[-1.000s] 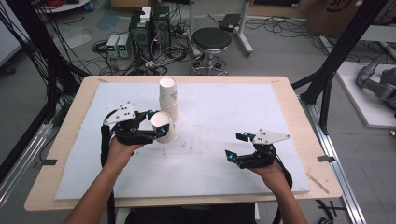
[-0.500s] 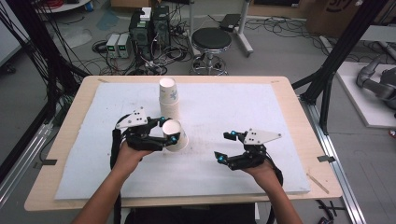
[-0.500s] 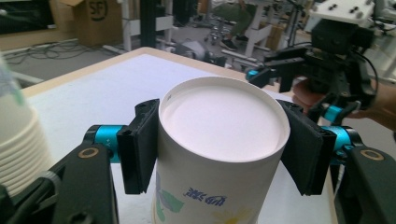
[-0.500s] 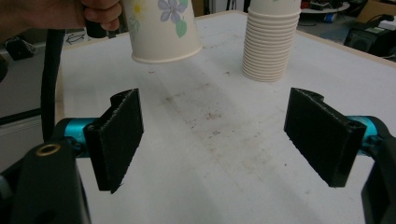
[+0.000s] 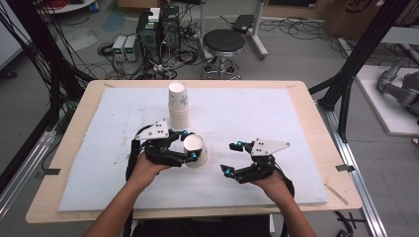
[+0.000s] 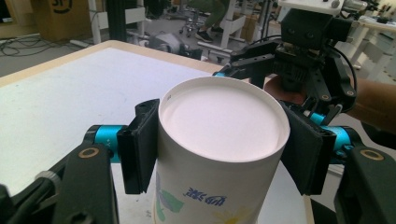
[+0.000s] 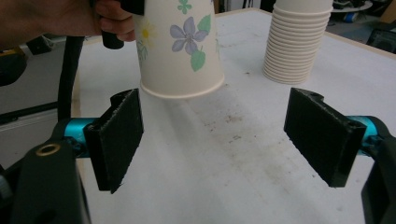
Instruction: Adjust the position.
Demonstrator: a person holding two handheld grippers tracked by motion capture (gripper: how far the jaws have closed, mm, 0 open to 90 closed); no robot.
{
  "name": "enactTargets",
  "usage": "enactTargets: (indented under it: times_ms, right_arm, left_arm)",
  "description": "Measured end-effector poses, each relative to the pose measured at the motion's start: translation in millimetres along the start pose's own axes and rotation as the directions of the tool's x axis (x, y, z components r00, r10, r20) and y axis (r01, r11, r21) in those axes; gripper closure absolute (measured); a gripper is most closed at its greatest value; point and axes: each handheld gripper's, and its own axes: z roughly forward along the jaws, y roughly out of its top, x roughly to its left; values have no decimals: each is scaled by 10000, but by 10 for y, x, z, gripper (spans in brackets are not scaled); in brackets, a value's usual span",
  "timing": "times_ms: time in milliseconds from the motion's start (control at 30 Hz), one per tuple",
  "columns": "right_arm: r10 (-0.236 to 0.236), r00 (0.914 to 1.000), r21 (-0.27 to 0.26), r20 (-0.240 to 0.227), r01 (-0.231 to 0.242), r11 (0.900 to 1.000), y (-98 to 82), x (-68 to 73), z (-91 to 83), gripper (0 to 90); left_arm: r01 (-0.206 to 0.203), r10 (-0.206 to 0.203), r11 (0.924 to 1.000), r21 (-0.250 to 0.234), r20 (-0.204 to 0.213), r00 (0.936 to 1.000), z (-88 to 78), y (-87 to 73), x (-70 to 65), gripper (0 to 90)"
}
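Both hands have slid closer together, away from the stack of cups [image 5: 179,104].
My left gripper [image 5: 193,151] jaws squeeze the paper cup [image 5: 196,150] above the counter [image 5: 276,118]; my right gripper [image 5: 231,158] waits wide open, holding nothing.

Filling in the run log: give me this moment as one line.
left gripper: shut on upside-down flowered paper cup, lifted | right gripper: open, empty | stack of paper cups: on white mat

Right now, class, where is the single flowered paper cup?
High view: the paper cup sits upside down in the left gripper, left of centre, in front of the cup stack.
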Motion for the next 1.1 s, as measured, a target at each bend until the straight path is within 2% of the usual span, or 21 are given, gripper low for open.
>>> enactTargets:
  times_ms: [333, 700, 900, 1000, 1100]
  right_arm:
    - [-270, 9977, 140, -615, 279, 9995, 40, 114, 153, 202]
    - [-290, 9952, 213, -935, 312, 9993, 36, 166, 225, 202]
    - [-304, 9937, 169, -1082, 324, 9993, 33, 178, 270, 205]
    - [-64, 9908, 139, -1348, 84, 9999, 25, 188, 295, 212]
    - [-45, 9904, 88, -1382, 58, 9999, 13, 182, 293, 274]
  left_arm:
    - [-132, 134, 9999, -27, 859, 9962, 151, 2, -99, 351]
    - [-148, 149, 9999, -18, 1285, 9916, 272, -19, -150, 351]
    - [27, 1, 9998, -182, 1530, 9882, 311, -24, -181, 352]
    - [236, -168, 9990, -378, 1702, 9853, 317, -32, -188, 352]
    - [298, -226, 9988, -388, 1744, 9844, 314, -44, -193, 352]
